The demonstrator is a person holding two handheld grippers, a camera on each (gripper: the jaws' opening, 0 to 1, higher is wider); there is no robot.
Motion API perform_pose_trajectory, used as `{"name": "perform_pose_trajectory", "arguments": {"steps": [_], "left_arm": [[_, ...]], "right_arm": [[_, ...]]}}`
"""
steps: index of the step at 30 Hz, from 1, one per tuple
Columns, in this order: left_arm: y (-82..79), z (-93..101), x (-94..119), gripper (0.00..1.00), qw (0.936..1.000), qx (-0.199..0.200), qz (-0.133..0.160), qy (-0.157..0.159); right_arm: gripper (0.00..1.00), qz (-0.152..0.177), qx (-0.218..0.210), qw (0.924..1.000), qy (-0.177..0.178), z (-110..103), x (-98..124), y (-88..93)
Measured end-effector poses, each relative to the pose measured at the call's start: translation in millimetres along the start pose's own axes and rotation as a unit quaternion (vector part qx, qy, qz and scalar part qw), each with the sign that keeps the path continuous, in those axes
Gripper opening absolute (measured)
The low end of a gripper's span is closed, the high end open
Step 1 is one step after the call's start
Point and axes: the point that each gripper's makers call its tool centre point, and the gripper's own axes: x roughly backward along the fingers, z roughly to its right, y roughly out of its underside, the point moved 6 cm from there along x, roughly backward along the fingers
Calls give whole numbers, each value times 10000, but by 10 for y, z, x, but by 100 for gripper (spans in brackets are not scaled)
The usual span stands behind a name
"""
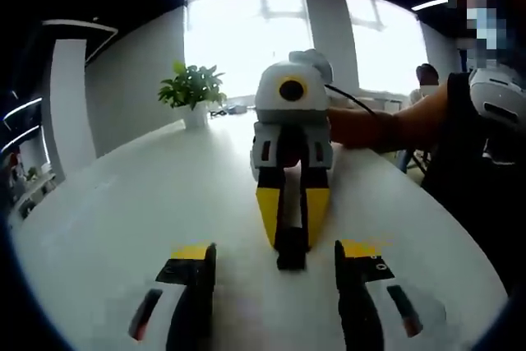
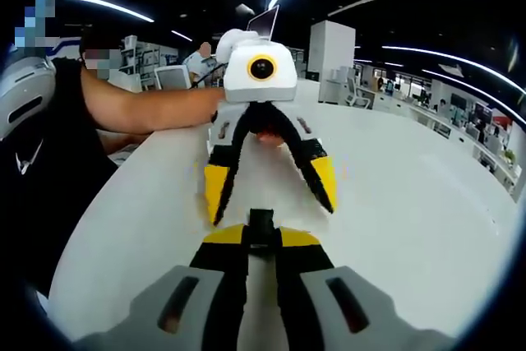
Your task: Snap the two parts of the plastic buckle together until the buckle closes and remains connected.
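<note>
Right gripper [image 2: 261, 240] at bottom centre, jaws closed on a black buckle part [image 2: 261, 223]. Left gripper [image 1: 275, 285] lower centre, jaws open and empty over the white desk [image 1: 123, 203] (mate piece unclear). Alignment step, probably; next calls for locating the other half.

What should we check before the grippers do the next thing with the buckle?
1. Right gripper has a grip: ok. Its jaws are shut on a black buckle piece that pokes out past the tips.
2. Left gripper is holding the other piece: not ok. Its jaws are wide open with nothing between them.
3. Where the other buckle piece is: cannot tell.
4. Grippers face each other: ok. They point tip to tip over the white table.
5. Buckle snapped shut: not ok.
</note>
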Motion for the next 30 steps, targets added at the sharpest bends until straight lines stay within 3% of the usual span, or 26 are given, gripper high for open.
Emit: {"name": "perform_pose_trajectory", "arguments": {"steps": [1, 3, 12, 17, 19, 21, 23, 26, 30], "left_arm": [[-27, -5, -37, 99, 9999, 38, 104, -63], [-69, -8, -18, 100, 9992, -265, 136, -248], [-18, -118, 5, 100, 9993, -183, 63, -321], [-67, -228, 60, 100, 9979, -236, 129, -582], [-132, -287, 112, 100, 9964, -208, 327, -748], [-243, -320, 182, 100, 9936, 12, 762, -828], [-303, -372, 258, 100, 9903, -12, 929, -1034], [-242, -468, 320, 100, 9881, -81, 629, -1399], [-161, -576, 326, 100, 9877, 90, 423, -1499]], "right_arm": [[11, -3, 15, 10000, -5, -9, -3, -3], [11, -5, 25, 10000, -15, -14, -1, -2], [11, -3, 27, 10000, -17, -10, 12, -7], [11, 70, -99, 9999, -88, -19, -2, -15], [11, 58, -113, 9999, -74, -17, -10, -20], [11, 30, -121, 9999, -8, -2, -14, -26], [11, 34, -183, 9998, 20, 12, -10, -31], [11, 48, -200, 9998, 63, 32, 12, -54], [11, -8, -147, 9998, 112, 53, 23, -46]]}}
